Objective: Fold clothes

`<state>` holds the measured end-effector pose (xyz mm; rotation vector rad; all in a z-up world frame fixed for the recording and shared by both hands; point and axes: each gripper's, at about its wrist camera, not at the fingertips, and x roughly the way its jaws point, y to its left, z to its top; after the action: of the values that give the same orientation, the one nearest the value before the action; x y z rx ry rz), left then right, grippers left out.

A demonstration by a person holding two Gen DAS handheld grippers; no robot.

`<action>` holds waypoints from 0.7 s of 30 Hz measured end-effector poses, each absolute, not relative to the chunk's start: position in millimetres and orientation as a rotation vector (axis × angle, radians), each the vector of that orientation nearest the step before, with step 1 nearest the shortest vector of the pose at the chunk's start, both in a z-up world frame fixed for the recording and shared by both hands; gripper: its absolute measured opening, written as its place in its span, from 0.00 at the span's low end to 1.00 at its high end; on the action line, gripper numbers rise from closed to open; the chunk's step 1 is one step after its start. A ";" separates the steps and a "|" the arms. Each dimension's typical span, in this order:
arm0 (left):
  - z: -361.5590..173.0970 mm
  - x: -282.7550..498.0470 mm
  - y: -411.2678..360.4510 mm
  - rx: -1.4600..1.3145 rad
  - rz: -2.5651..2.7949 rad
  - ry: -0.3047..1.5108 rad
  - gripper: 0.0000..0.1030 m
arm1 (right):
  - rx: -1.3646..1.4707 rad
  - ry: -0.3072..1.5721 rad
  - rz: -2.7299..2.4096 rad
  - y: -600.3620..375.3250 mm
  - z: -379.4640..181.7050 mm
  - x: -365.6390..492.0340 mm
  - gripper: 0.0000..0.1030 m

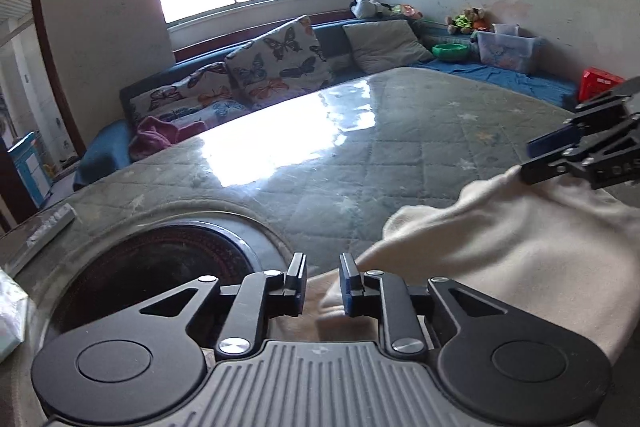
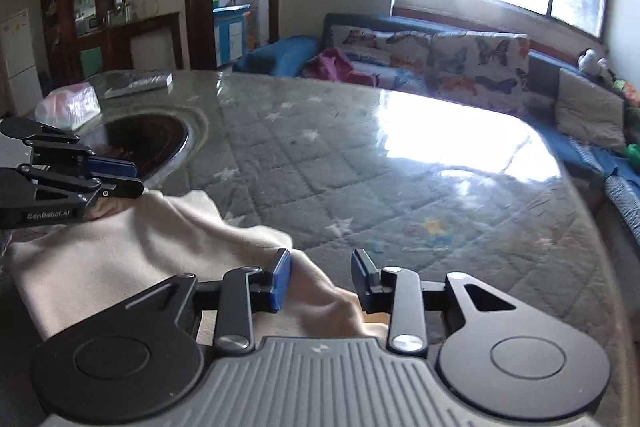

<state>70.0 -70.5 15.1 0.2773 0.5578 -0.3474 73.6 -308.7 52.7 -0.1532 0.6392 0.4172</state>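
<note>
Two black two-finger grippers working a cream fleece garment on a quilted, glass-topped table.
Left gripper and right gripper, jaws narrowly parted, are straddling cloth lying at 6 o'clock.

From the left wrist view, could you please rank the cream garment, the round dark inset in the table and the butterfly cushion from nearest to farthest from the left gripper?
1. Cream garment: lying between and right of the left gripper.
2. Round dark inset: just left.
3. Butterfly cushion: far side, on the sofa by the window.
</note>
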 end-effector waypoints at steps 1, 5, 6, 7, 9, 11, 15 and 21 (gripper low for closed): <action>19.3 69.1 -70.6 0.262 -0.349 0.555 0.20 | -0.147 0.625 0.420 -309.7 56.1 70.7 0.32; 33.7 65.5 -81.1 0.183 -0.427 0.569 0.19 | -0.101 0.620 0.476 -299.7 66.0 69.8 0.32; 35.0 65.1 -86.6 0.172 -0.457 0.577 0.18 | -0.104 0.625 0.489 -295.9 65.5 70.6 0.31; 34.3 65.4 -92.7 0.167 -0.481 0.588 0.18 | -0.111 0.638 0.500 -289.0 62.8 73.3 0.31; 30.5 70.2 -102.8 0.154 -0.508 0.610 0.17 | -0.105 0.664 0.504 -281.8 53.7 79.0 0.30; 24.5 77.3 -110.7 0.155 -0.505 0.629 0.17 | -0.104 0.681 0.495 -276.7 44.8 83.8 0.29; 13.1 89.1 -114.0 0.123 -0.471 0.663 0.20 | -0.106 0.676 0.483 -276.1 37.0 85.9 0.30; 12.6 85.6 -113.0 0.125 -0.461 0.652 0.20 | -0.077 0.637 0.463 -288.5 45.1 72.8 0.34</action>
<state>85.6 -113.0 12.6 0.1252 0.6516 -0.4611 72.8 -288.5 45.1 -0.0768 0.6366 0.4628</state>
